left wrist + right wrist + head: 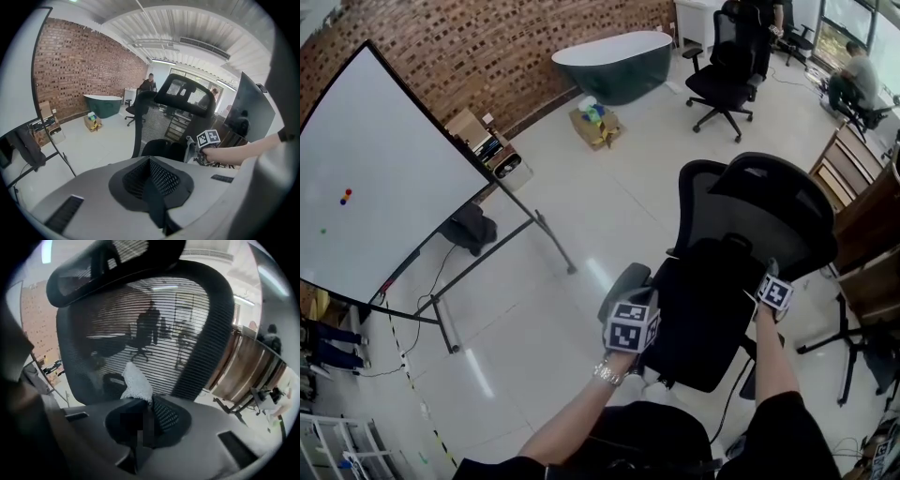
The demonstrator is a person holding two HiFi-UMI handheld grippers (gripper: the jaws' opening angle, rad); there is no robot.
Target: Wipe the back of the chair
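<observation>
Obs. 1: the black mesh chair point(741, 220) stands on the pale floor point(581, 216) right in front of you, seat nearest to you, back and headrest beyond it.

Obs. 2: your right tongs point(143, 401) are pinching a white cloth point(136, 378). Its free end sticks up out of the tips. In the right gripper view the chair back point(154, 324) fills the frame straight ahead, with the headrest above it. The cloth shows against the mesh, low down. You cannot tell from these views whether it touches.

Obs. 3: your left tongs point(152, 180) are pressed together with nothing between them. They are held to the left of the chair, apart from it. The left gripper view shows the chair from that side, with your right hand and its marker cube at the far side of it.

Surroundings: a whiteboard point(375, 178) on a stand at your left. A dark bathtub point(614, 61) against the brick wall. A second office chair point(722, 80) well beyond.
</observation>
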